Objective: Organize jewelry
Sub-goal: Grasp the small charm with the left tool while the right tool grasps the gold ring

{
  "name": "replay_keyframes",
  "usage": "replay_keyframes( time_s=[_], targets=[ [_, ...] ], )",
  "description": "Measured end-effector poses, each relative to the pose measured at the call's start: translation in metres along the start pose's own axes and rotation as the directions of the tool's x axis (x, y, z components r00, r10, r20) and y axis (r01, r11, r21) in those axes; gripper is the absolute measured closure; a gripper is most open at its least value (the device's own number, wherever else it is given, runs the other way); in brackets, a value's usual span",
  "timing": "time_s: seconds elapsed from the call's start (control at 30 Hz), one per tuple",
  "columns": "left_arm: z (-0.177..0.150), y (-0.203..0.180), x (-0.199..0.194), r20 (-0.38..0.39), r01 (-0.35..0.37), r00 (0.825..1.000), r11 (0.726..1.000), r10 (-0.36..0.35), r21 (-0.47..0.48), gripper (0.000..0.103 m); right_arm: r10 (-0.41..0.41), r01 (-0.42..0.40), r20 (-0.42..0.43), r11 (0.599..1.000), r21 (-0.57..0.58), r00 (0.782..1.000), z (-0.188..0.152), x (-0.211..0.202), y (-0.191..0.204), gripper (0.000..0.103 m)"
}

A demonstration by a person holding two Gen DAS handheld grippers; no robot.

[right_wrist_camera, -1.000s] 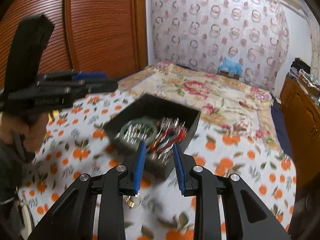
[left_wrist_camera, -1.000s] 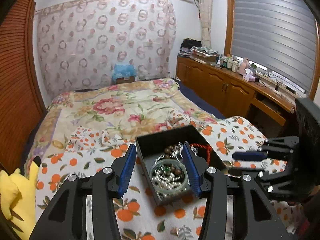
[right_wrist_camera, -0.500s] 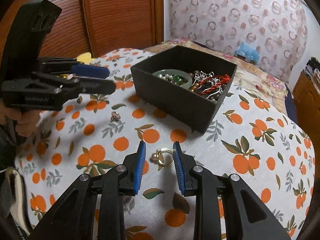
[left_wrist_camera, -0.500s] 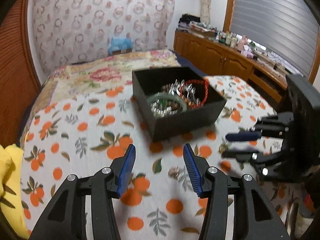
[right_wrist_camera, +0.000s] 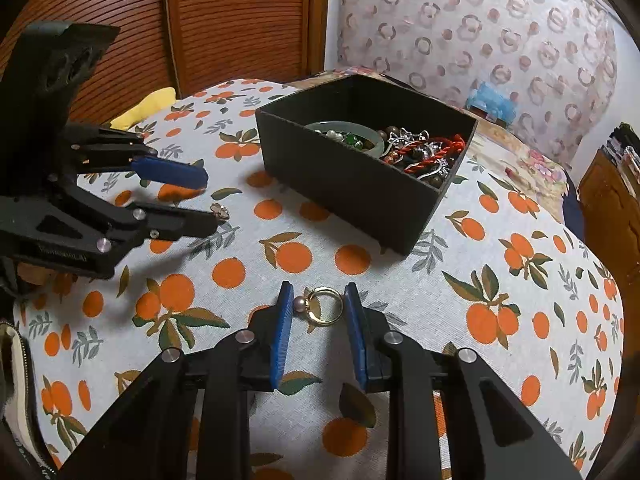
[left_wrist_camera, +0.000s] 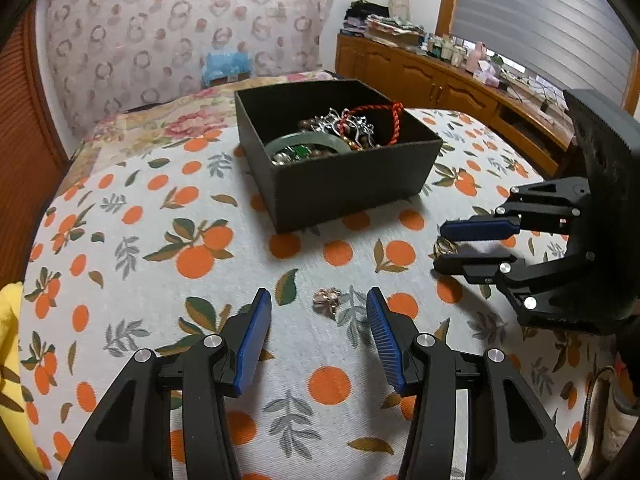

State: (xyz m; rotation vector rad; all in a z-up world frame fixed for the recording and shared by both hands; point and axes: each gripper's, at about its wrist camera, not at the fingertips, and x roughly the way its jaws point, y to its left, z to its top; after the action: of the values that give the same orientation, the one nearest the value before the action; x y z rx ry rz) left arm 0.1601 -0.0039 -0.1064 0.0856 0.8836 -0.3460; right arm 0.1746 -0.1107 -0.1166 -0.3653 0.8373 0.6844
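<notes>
A black open box (left_wrist_camera: 352, 184) holds a green bangle (left_wrist_camera: 308, 142), beads, silver pieces and a red cord (left_wrist_camera: 394, 110); it also shows in the right wrist view (right_wrist_camera: 352, 184). A small rose-coloured flower earring (left_wrist_camera: 327, 300) lies on the orange-print cloth between my open left gripper's (left_wrist_camera: 319, 308) fingertips. A gold ring with a pearl (right_wrist_camera: 322, 306) lies between my open right gripper's (right_wrist_camera: 318, 300) fingertips. The right gripper (left_wrist_camera: 456, 246) shows in the left wrist view, low over the ring (left_wrist_camera: 444, 247). The left gripper (right_wrist_camera: 210, 196) shows in the right wrist view, by the earring (right_wrist_camera: 220, 211).
The orange-print cloth (left_wrist_camera: 160, 240) covers the surface, with a floral quilt (left_wrist_camera: 160, 128) behind it. A yellow plush toy (right_wrist_camera: 144, 108) lies at the cloth's far left edge. A wooden sideboard (left_wrist_camera: 440, 84) stands to the right; a slatted wooden door (right_wrist_camera: 200, 20) to the left.
Both grippers have come down from over the box to the cloth in front of it. The earring now lies between the left fingers and the ring between the right fingers.
</notes>
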Motion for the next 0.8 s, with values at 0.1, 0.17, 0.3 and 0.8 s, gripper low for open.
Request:
replay_keyframes(
  time_s=[0.1, 0.17, 0.3, 0.8],
  targets=[
    [-0.001, -0.004, 0.003, -0.006, -0.002, 1.000, 1.000, 0.002, 0.010, 0.056, 0.002, -0.002, 0.011, 1.000, 0.012, 1.000, 0.000, -0.003, -0.003, 0.075],
    [-0.001, -0.005, 0.004, -0.004, -0.007, 1.000, 1.000, 0.007, 0.019, 0.056, 0.001, -0.002, 0.018, 1.000, 0.020, 1.000, 0.001, -0.006, -0.006, 0.075],
    [0.000, -0.006, 0.004, 0.002, -0.024, 1.000, 0.999, 0.024, 0.026, 0.073, -0.003, 0.002, 0.035, 1.000, 0.027, 0.999, 0.004, -0.012, -0.012, 0.075],
    [0.013, -0.005, -0.009, 0.049, -0.007, 0.999, 1.000, 0.007, 0.011, 0.089, -0.010, 0.008, 0.100, 1.000, 0.016, 0.995, 0.022, -0.031, -0.016, 0.075]
  ],
)
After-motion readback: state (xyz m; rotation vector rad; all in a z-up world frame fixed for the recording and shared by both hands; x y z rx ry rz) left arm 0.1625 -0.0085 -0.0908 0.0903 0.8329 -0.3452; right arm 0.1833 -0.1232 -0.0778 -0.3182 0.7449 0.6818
